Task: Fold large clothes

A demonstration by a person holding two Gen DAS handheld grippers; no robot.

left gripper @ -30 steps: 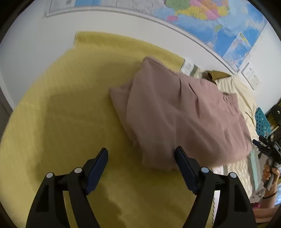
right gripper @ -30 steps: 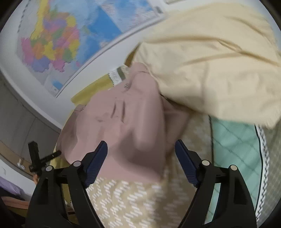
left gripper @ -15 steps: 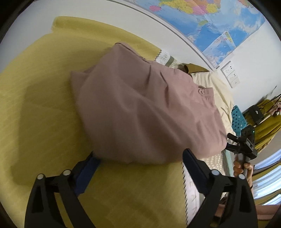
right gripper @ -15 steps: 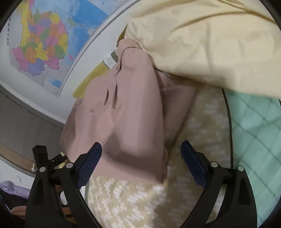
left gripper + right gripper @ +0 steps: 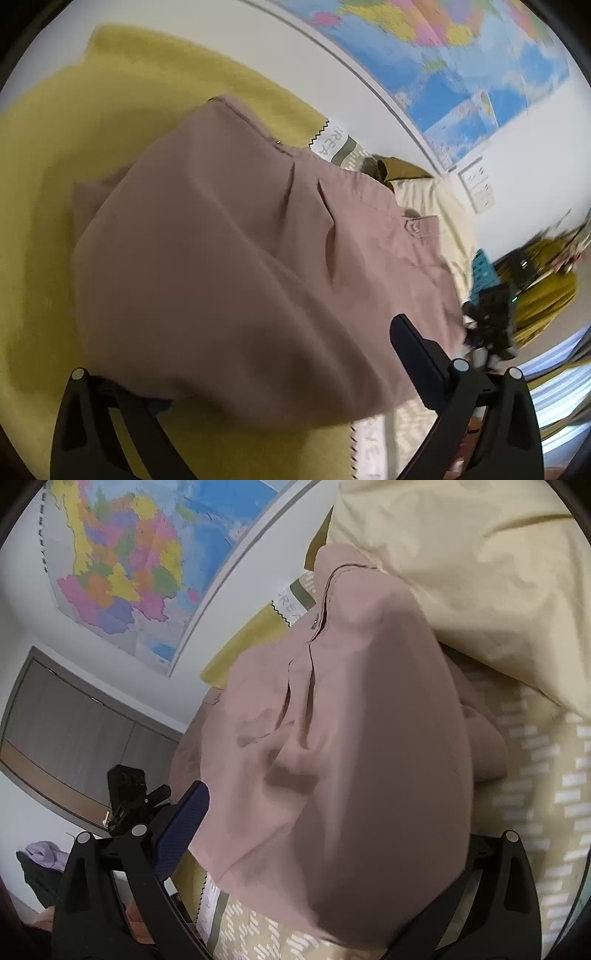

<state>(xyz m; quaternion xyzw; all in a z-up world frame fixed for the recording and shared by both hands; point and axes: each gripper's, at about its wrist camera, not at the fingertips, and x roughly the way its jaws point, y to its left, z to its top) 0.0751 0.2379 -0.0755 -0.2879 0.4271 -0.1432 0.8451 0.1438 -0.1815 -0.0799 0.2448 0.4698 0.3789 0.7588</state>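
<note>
A dusty-pink pair of trousers (image 5: 236, 266) lies bunched on a yellow sheet (image 5: 66, 147); its waistband with a button points to the far right. My left gripper (image 5: 280, 373) is open at the garment's near edge; the cloth lies over its left finger, and the right finger (image 5: 413, 354) rests on top. In the right wrist view the same trousers (image 5: 351, 738) fill the middle. My right gripper (image 5: 328, 834) is open, with the cloth bulging between the fingers and covering the right one; the left finger (image 5: 184, 823) shows beside the fabric.
A cream blanket (image 5: 480, 572) lies against the trousers' far side. A patterned beige bedcover (image 5: 546, 794) lies beneath. A map (image 5: 461, 62) hangs on the wall behind. The other hand-held gripper (image 5: 491, 325) shows at the right; a wardrobe (image 5: 74, 731) stands at the left.
Both grippers have moved forward into the trousers. The cloth now covers the left gripper's left finger and the right gripper's right finger, where before it lay ahead of the tips.
</note>
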